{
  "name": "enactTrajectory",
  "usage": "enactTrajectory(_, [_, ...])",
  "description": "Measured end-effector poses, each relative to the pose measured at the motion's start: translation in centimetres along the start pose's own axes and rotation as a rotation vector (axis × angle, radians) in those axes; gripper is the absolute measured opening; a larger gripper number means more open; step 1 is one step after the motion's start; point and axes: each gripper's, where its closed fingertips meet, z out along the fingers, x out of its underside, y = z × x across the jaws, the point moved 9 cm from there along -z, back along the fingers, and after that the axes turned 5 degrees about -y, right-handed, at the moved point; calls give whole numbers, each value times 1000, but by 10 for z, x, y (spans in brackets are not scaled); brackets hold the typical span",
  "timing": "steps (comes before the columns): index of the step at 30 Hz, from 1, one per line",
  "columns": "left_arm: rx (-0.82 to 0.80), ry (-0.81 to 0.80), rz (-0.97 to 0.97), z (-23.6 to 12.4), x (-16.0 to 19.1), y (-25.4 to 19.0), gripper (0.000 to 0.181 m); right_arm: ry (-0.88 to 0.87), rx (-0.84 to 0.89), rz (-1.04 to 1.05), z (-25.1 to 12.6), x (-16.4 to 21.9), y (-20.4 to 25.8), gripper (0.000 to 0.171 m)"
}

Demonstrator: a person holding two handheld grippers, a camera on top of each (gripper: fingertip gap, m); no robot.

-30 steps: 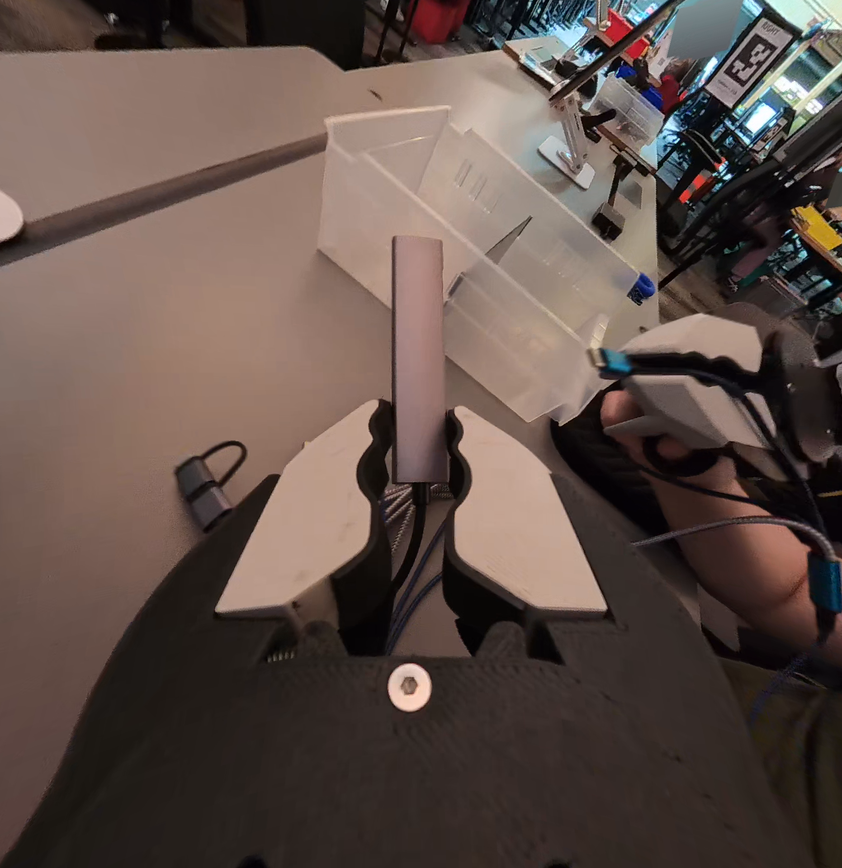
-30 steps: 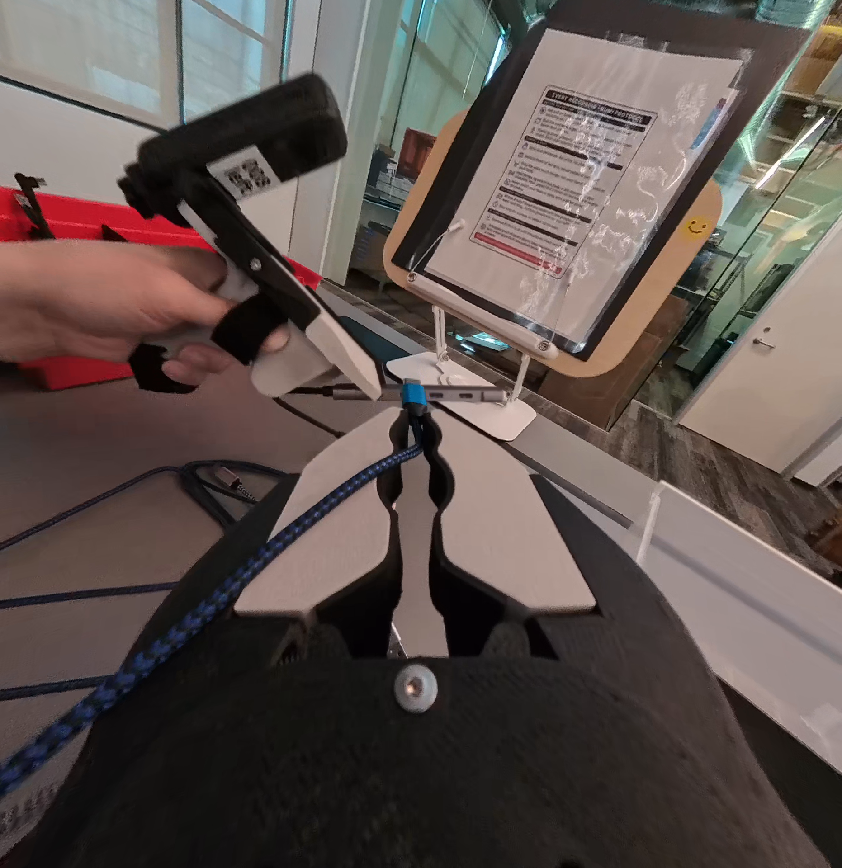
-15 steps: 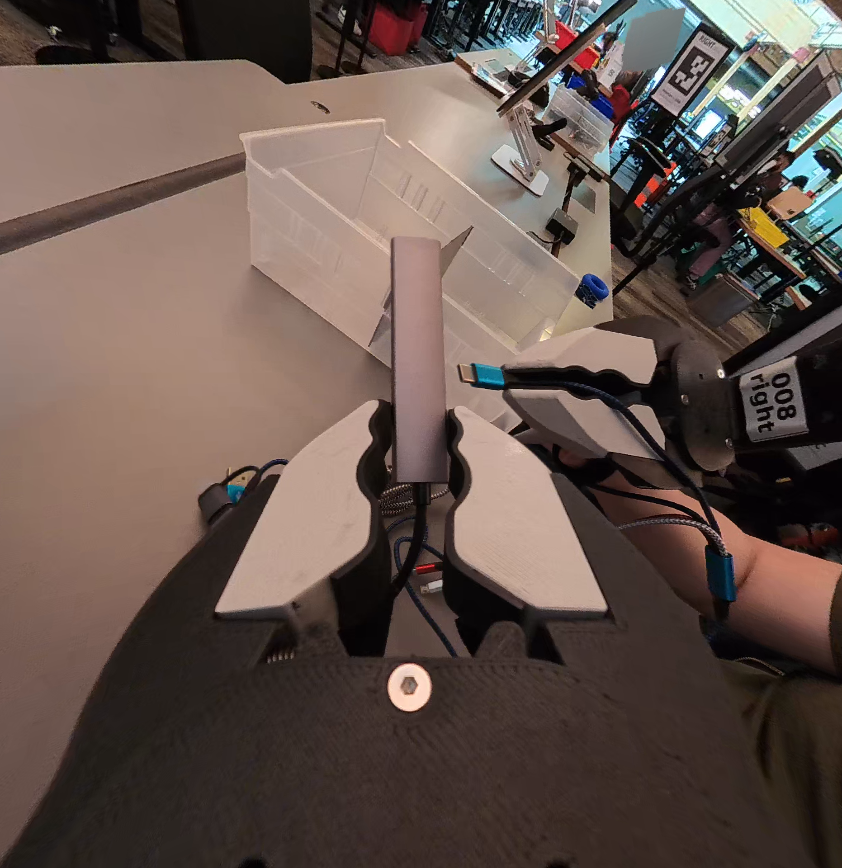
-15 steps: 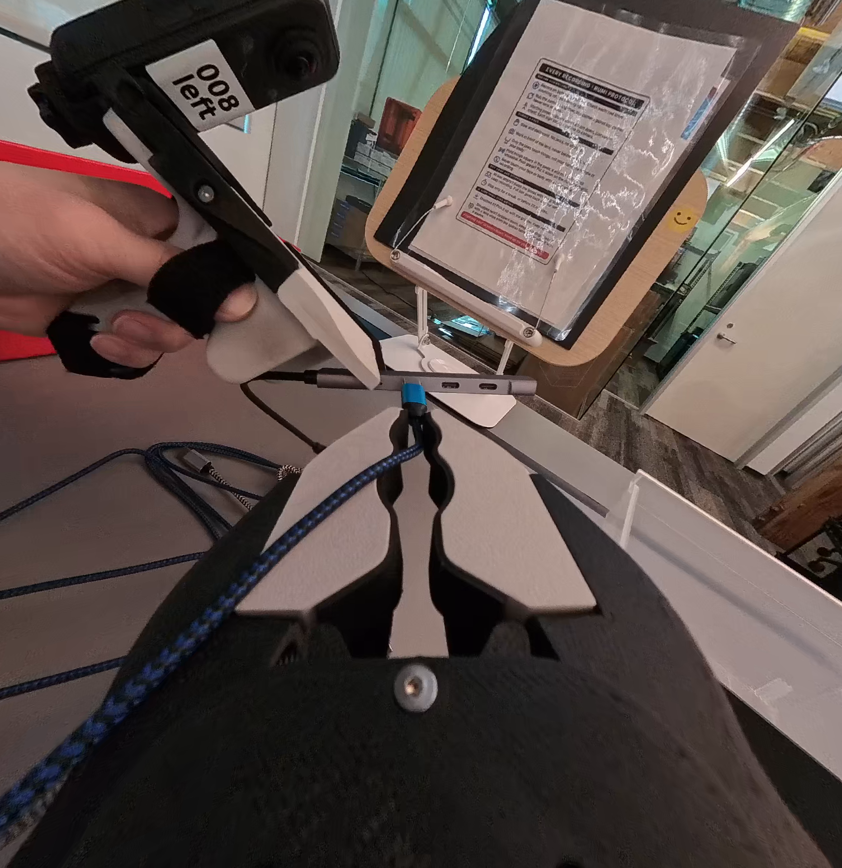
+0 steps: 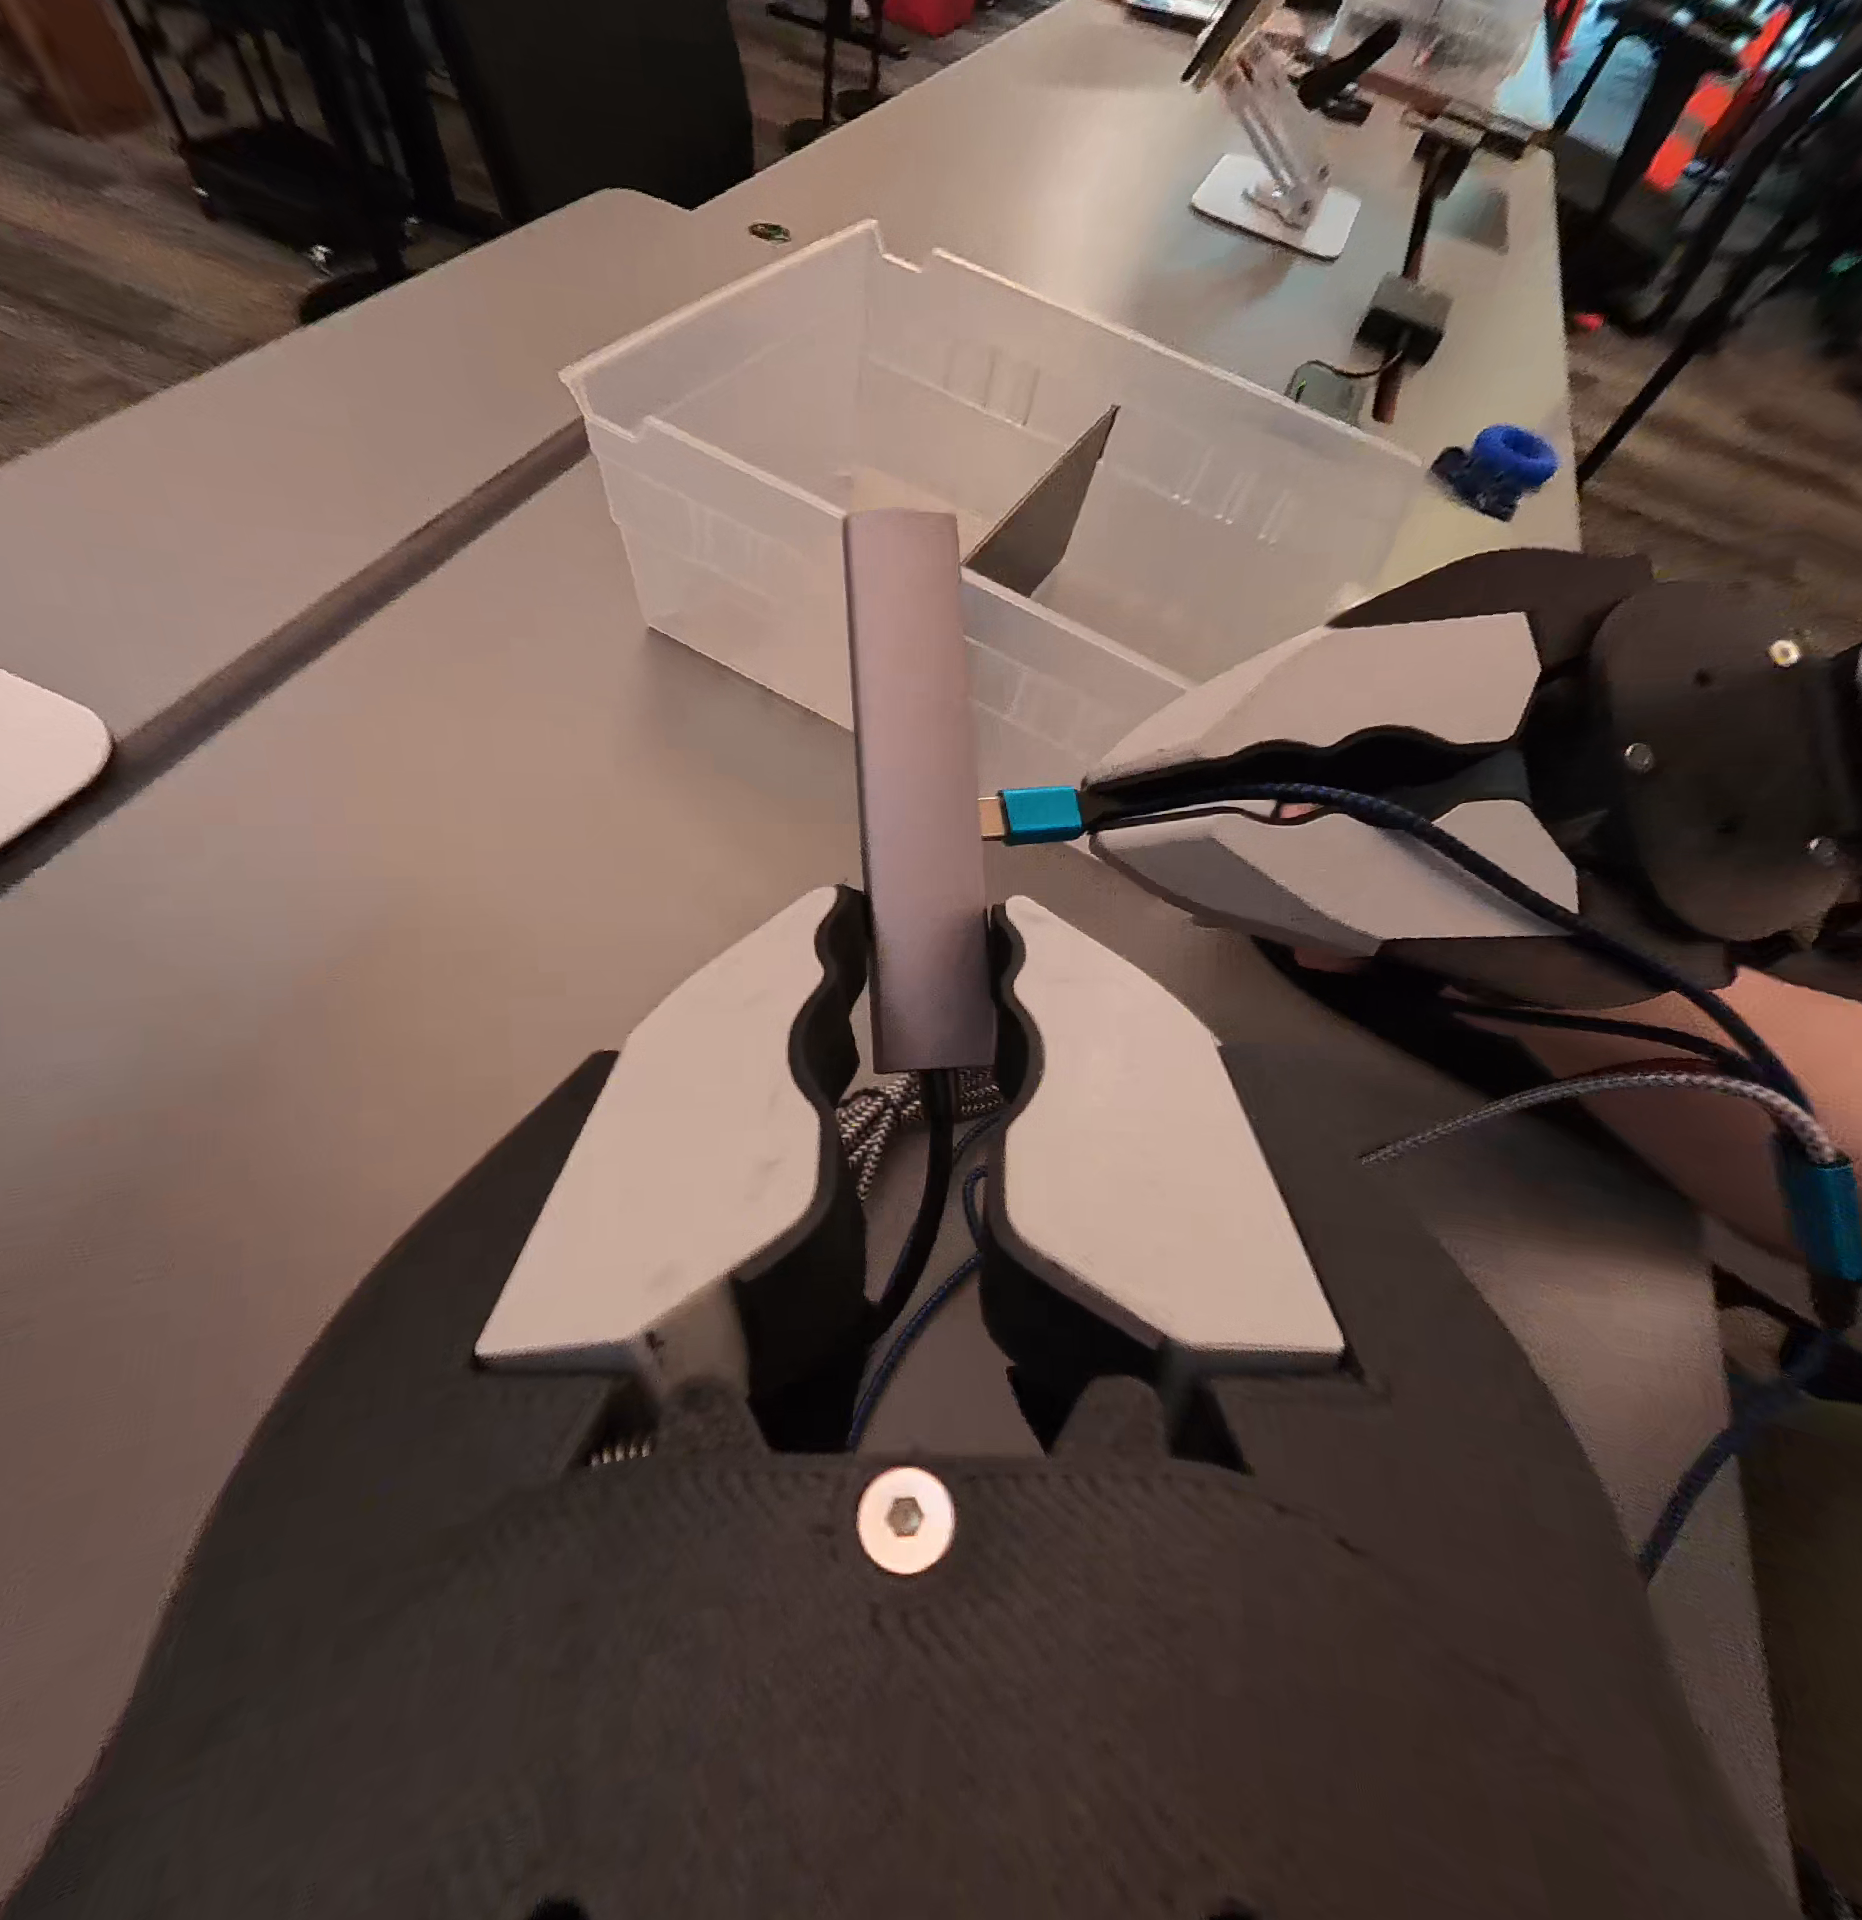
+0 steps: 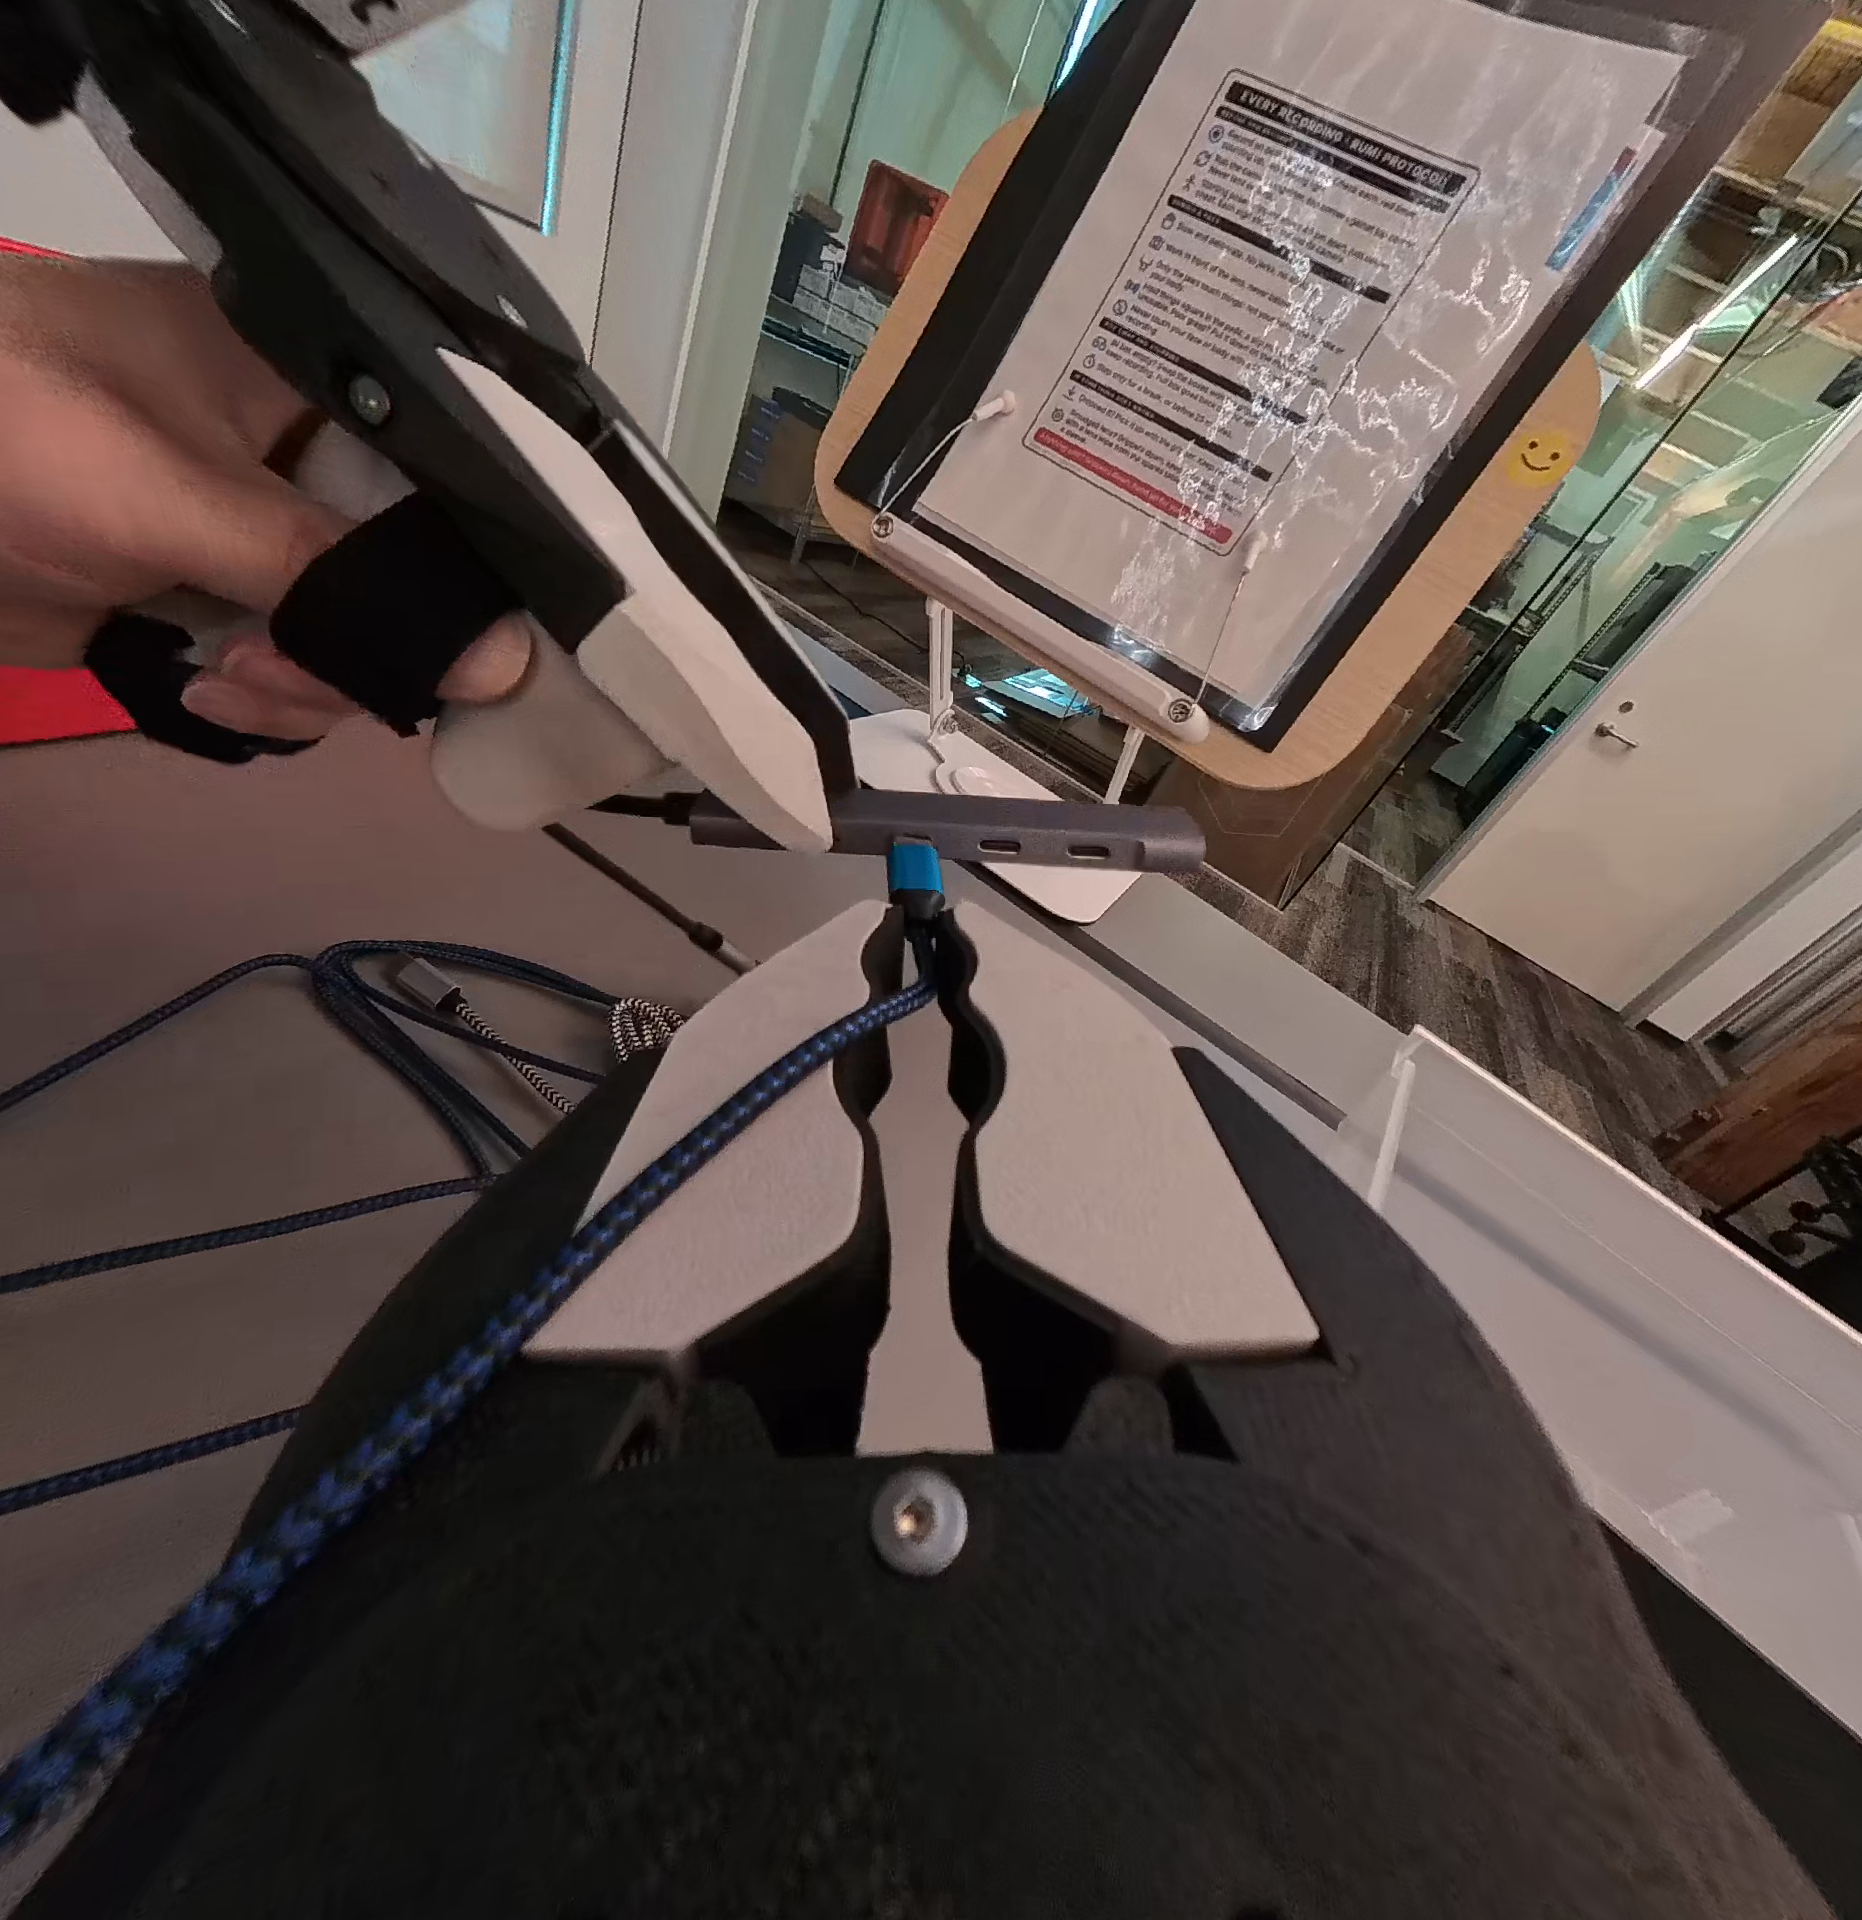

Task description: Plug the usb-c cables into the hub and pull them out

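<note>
My left gripper point(image 5: 922, 935) is shut on the near end of a slim grey hub point(image 5: 911, 748), which sticks out forward above the table. My right gripper point(image 6: 922, 920) is shut on a blue-shelled USB-C plug point(image 6: 914, 871) with a blue braided cable point(image 6: 553, 1247). The plug's metal tip meets the hub point(image 6: 1020, 831) at the side port nearest the left gripper's fingertips point(image 6: 792, 800); its blue shell stands clear of the hub. Two other side ports are free. In the left wrist view the plug point(image 5: 1041, 816) comes in from the right.
A clear plastic divided bin point(image 5: 1010, 520) stands just behind the hub. Loose blue and grey braided cables point(image 6: 439, 987) lie on the grey table point(image 5: 387, 831). A stand with a printed sheet point(image 6: 1166, 364) is beyond the hub. A white pad point(image 5: 23, 748) is at the left. The grippers are tip to tip, or close to it.
My right gripper has carried the blue plug leftward from well apart to the hub's side port. My left gripper has swung while keeping hold of the hub.
</note>
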Motion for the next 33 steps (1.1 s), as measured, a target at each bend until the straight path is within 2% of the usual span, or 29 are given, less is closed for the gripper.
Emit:
enactTrajectory(8, [-66,10,61,2,0,-6,22,8,29,-21,2,1,5,7])
enactTrajectory(13, [-71,-24,109,-3,-4,-11,22,-46,26,24,-1,-1,3,6])
enactTrajectory(20, [-111,-33,245,-4,-5,-21,22,-84,20,3,-4,-6,2,7])
enactTrajectory(27, [-162,18,316,-1,-2,-20,22,-51,-1,10,1,-1,5,7])
enactTrajectory(30, [-169,78,370,-10,-10,-15,22,-60,-74,39,7,0,10,19])
enactTrajectory(33, [-127,142,320,-33,-18,-6,22,-51,-134,84,7,2,9,28])
